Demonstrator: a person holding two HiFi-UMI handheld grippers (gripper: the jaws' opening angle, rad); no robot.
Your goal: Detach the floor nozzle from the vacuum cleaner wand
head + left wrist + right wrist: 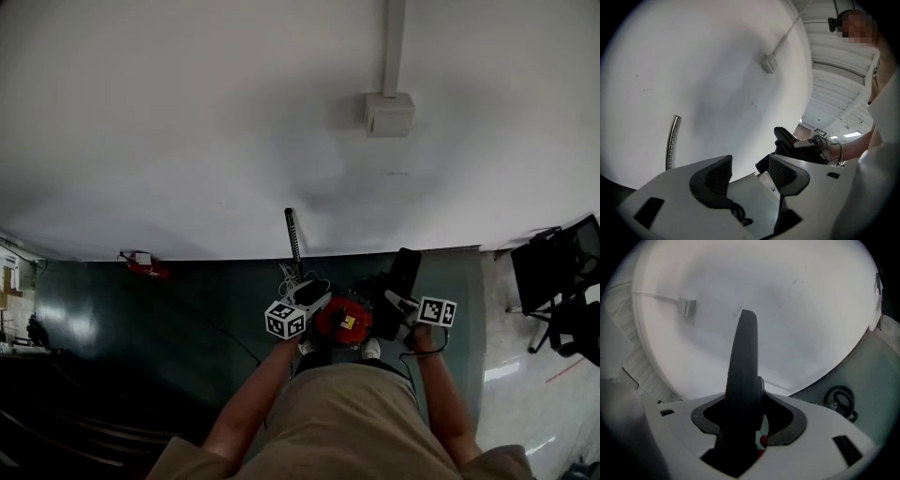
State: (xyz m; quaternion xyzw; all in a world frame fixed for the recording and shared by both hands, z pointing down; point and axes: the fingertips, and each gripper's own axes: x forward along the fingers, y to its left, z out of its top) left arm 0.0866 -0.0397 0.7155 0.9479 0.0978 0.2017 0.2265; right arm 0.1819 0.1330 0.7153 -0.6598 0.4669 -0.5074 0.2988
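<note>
The red vacuum cleaner body [343, 321] sits on the floor just in front of the person's feet. A ribbed metal wand [293, 239] stands up behind it against the white wall, and its free end [672, 140] shows in the left gripper view. My left gripper [314, 298] hangs at the body's left side, open [750, 169], with nothing between its pads. My right gripper [398, 302] is shut [745, 414] on a flat black vacuum part [744, 366], perhaps the floor nozzle. That part [404, 272] rises at the body's right side and also appears in the left gripper view [785, 138].
The dark green floor [206, 291] meets the white wall [234, 112] close ahead. A small red object [145, 265] lies at the wall's foot on the left. A coiled cable [841, 401] rests on the floor. Black chairs [562, 281] stand at the right.
</note>
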